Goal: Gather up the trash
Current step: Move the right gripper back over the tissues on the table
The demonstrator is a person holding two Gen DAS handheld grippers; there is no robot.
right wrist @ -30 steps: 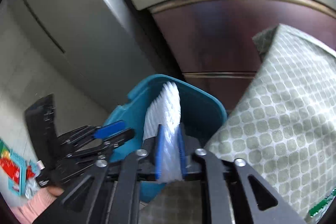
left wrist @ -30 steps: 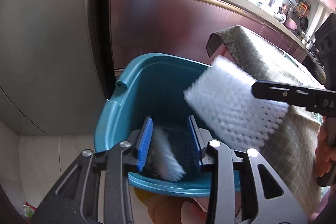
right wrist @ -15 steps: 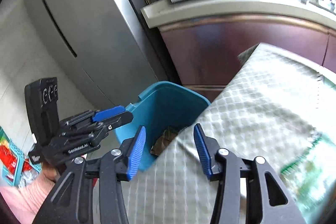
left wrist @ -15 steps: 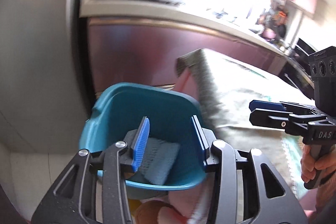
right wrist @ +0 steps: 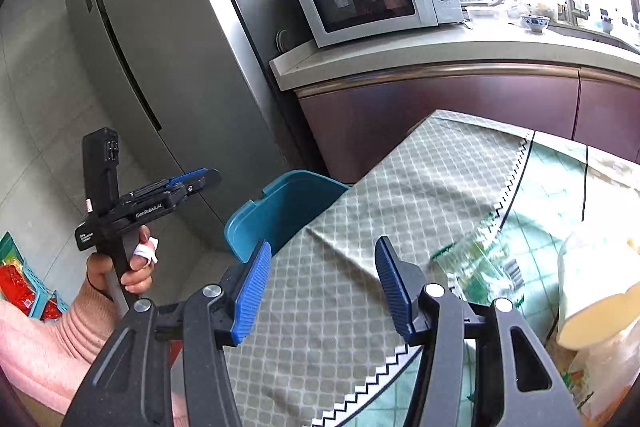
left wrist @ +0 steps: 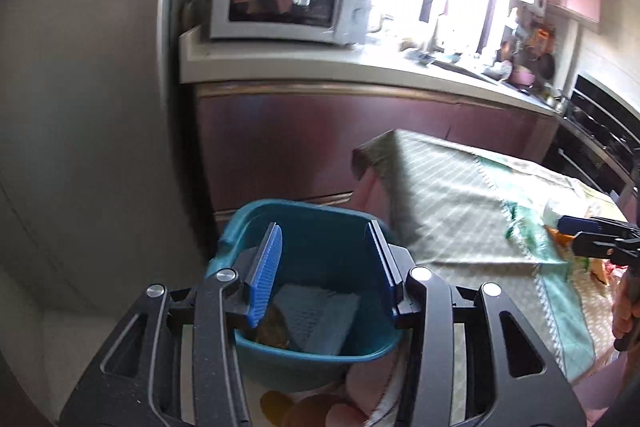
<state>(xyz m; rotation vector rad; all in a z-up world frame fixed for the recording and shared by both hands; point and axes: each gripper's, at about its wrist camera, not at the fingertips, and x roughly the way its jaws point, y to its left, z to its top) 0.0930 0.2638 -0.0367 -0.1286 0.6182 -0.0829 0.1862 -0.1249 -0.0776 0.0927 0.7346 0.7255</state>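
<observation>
- Left gripper (left wrist: 326, 267) w/ jaws apart, just been opening, nothing between; hovers over teal bin (left wrist: 280, 215).
- Right gripper (right wrist: 324, 291) likewise open, just widened, empty, above checked tablecloth (right wrist: 420, 187).
- Bin beside table, holds white foam sheet (left wrist: 316, 319) lying flat plus brownish scrap, blurred.
- Clear plastic bag (right wrist: 480, 259) on cloth, hard to make out.

Table (right wrist: 352, 307) draped in a green checked cloth (right wrist: 420, 187). A clear plastic wrapper (right wrist: 476, 263) and a pale yellow container (right wrist: 592, 291) lie on it; a teal bin (left wrist: 312, 247) stands beside its corner.
</observation>
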